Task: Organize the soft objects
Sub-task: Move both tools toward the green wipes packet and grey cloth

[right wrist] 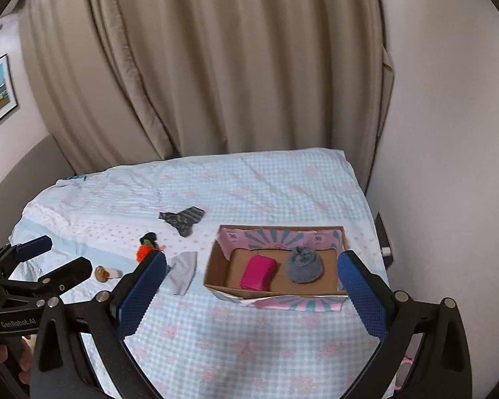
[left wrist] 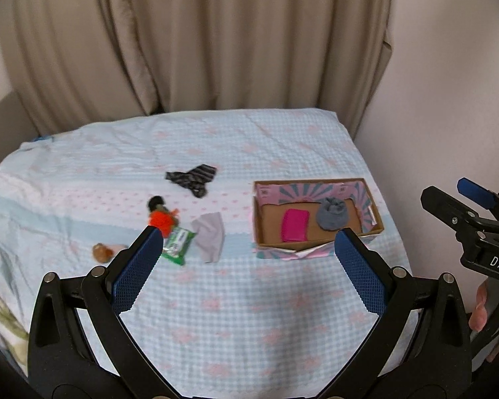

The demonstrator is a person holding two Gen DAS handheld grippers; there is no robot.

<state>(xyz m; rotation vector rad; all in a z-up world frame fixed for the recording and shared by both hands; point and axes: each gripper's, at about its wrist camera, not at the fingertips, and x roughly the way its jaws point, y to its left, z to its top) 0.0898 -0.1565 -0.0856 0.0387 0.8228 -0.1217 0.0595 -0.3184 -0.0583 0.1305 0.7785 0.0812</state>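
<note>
Left gripper [left wrist: 248, 267] spread wide, nothing held; wipes [left wrist: 178, 244] and grey cloth [left wrist: 210, 236] lie scattered just beyond its left finger. Right gripper [right wrist: 251, 294] equally wide, empty; box [right wrist: 216, 266] ahead between its fingers, pink pouch [right wrist: 257, 272] and grey bundle [right wrist: 304, 264] inside.

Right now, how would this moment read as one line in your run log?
left gripper: open, empty | right gripper: open, empty | cardboard box: pink item, grey bundle inside | striped cloth, grey cloth: on bed

Your left gripper [left wrist: 249, 242] and right gripper [right wrist: 251, 266] both hang side by side, jaws spread wide, gripping nothing.
</note>
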